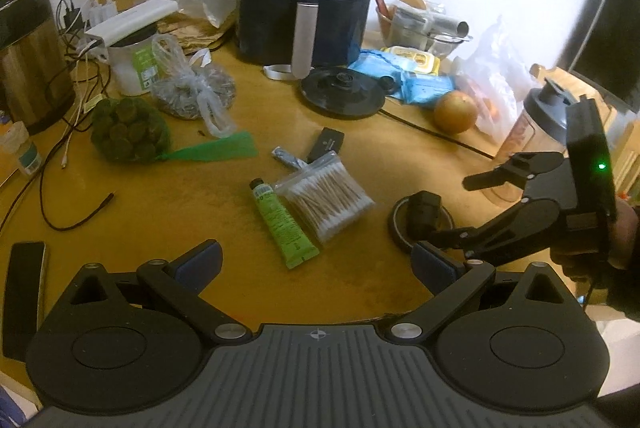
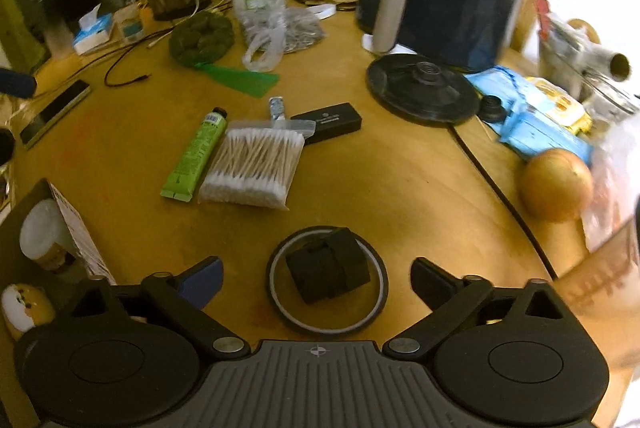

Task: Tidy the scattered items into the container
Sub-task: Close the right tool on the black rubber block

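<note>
Black cube (image 2: pixel 328 270) inside tape ring (image 2: pixel 280 292), jaws spread

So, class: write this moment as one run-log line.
left gripper: open, empty | right gripper: open, at black cube inside tape ring | green tube, cotton swabs: untouched

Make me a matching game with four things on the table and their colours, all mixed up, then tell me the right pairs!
Things:
1. tube
2. onion
3. cotton swabs
4. cube

Colours:
A. black
B. white tips on tan sticks
C. green
D. golden brown

Right pairs: 1-C, 2-D, 3-B, 4-A.

The cube sits inside a ring of tape, right in front of the open right tongs.
</note>
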`<state>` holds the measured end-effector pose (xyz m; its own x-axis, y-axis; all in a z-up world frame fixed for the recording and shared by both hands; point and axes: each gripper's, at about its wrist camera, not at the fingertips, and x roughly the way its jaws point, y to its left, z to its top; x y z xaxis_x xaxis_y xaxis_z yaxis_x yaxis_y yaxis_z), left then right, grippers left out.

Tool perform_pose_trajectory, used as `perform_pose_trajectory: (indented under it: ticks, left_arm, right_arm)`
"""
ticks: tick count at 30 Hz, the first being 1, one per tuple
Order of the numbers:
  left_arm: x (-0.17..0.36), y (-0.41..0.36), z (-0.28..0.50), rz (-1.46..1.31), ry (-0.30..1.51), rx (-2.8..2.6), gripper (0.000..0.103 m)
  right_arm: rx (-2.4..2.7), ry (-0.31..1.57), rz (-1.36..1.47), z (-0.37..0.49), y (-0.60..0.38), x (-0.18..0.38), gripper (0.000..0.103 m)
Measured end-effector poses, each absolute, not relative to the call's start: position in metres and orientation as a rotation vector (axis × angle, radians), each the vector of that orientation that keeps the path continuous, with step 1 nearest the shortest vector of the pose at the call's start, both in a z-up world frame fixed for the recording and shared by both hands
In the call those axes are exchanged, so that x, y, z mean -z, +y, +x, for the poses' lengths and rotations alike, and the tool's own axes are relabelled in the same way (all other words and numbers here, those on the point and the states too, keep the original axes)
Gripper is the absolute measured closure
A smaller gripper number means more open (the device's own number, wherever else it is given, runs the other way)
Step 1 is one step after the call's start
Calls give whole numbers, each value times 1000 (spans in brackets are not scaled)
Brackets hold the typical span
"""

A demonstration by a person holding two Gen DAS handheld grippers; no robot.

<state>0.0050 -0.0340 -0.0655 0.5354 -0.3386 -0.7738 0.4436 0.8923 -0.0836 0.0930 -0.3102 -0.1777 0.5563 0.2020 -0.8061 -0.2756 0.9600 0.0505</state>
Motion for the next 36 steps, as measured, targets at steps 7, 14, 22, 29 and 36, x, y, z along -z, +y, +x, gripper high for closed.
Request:
perform_pose_trajectory:
  ticks: [7, 14, 22, 29, 36]
  left_arm:
    - [67, -29, 2, 117, 908, 424, 0]
    - [68, -23, -3, 99, 912, 394, 0]
    - [68, -19, -7, 90, 918, 369, 0]
    - [68, -18, -8, 93, 920, 357, 0]
    - [65, -15, -4, 98, 909, 337, 0]
  right_arm:
    - [-361, 954, -140, 107, -313, 189, 17]
    - [-439, 985, -245, 116, -309, 200, 30]
    - [-493, 1008, -301, 122, -305, 207, 49]
    - [-501, 1006, -288, 123, -303, 207, 54]
    - [-471, 990, -259, 120, -304, 199, 54]
